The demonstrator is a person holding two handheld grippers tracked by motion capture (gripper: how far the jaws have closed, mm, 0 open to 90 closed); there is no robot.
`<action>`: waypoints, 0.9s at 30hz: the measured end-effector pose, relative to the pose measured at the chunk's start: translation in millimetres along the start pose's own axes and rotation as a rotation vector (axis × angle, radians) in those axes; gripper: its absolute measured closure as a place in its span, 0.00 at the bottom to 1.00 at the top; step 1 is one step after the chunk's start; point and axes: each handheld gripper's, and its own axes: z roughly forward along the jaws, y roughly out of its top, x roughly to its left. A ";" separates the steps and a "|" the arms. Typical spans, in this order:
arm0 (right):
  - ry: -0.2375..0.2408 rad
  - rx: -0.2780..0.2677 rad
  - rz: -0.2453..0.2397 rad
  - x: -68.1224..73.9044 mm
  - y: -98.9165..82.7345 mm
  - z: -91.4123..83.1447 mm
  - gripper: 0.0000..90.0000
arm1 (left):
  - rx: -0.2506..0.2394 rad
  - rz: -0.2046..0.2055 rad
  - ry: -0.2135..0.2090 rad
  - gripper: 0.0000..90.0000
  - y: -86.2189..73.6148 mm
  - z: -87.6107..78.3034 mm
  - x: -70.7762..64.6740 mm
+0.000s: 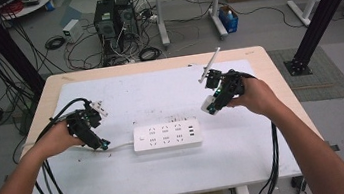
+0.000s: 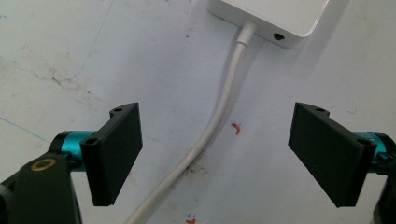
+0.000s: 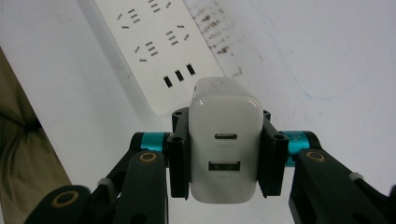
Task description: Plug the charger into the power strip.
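Note:
A white power strip (image 1: 167, 136) lies flat in the middle of the white table; its end and sockets show in the right gripper view (image 3: 154, 51). Its white cord (image 2: 212, 126) runs from the strip's end (image 2: 275, 18) down between the jaws of my left gripper (image 2: 217, 156), which stands open above the cord without touching it. In the high view the left gripper (image 1: 102, 145) sits just left of the strip. My right gripper (image 3: 224, 156) is shut on a white USB charger (image 3: 224, 154), held above the table to the right of the strip (image 1: 210, 105).
The table's white mat (image 1: 159, 93) carries small red and dark marks. Black cables trail from both grippers over the table's near edge. Beyond the far edge stand computer towers (image 1: 114, 19) and tangled floor cables.

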 end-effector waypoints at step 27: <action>0.060 0.158 -0.332 29.8 71.3 77.0 0.69 | -0.036 -0.010 -0.033 0.20 -5.8 12.2 -1.0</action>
